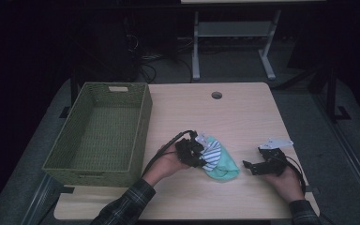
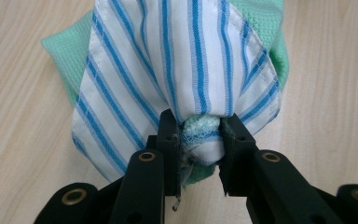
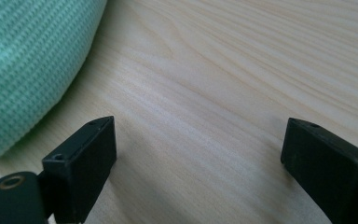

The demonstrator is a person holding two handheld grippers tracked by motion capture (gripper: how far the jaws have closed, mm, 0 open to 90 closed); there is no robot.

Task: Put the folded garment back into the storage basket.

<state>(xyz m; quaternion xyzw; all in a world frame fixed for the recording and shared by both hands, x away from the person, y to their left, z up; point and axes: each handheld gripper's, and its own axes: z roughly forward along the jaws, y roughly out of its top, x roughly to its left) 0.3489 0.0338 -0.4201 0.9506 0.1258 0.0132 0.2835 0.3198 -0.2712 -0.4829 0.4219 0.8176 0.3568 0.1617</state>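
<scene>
To the left of our left gripper (image 1: 198, 153) stands the green woven basket (image 1: 138, 136). Its jaws pinch a bunched fold of the striped cloth (image 2: 177, 70) and the green cloth (image 2: 67, 44) beneath it, right at the tips. Our right gripper (image 3: 198, 154) rests spread wide beside the pile. With so shallow a bite, we judge the green layer could slip out on lifting.
</scene>
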